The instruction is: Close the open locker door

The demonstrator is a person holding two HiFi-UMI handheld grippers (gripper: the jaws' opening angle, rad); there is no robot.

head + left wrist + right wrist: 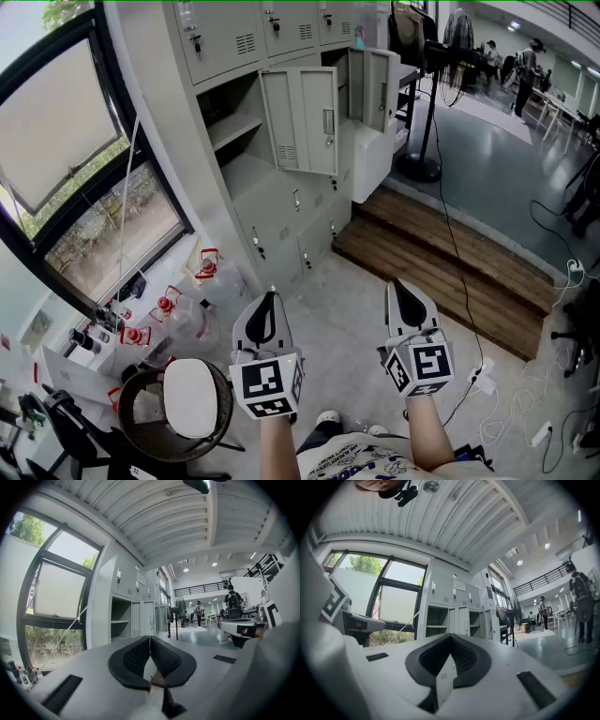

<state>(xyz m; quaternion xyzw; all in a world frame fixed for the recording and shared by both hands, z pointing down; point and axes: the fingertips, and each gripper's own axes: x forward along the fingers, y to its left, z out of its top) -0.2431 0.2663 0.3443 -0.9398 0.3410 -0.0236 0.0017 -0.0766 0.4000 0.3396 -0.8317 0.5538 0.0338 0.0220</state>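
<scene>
Locker door [302,120]: open, well ahead of your left gripper [270,305] and right gripper [401,292]; both clenched, empty; closing not begun.

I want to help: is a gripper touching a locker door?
No, the left gripper and right gripper are far from the open door.

The lockers [281,202] stand ahead, with the window [66,169] to their left. An open locker door [305,120] swings out from the middle row, its shelved compartment to its left. A wooden step [450,267] lies right of the lockers' foot, and a fan stand [419,167] is behind it. Bottles [164,309] sit on the floor under the window, with a stool [187,398] in front of them. The left gripper [270,305] is just right of the stool, the right gripper [398,291] beside it, both well apart from the lockers.
</scene>
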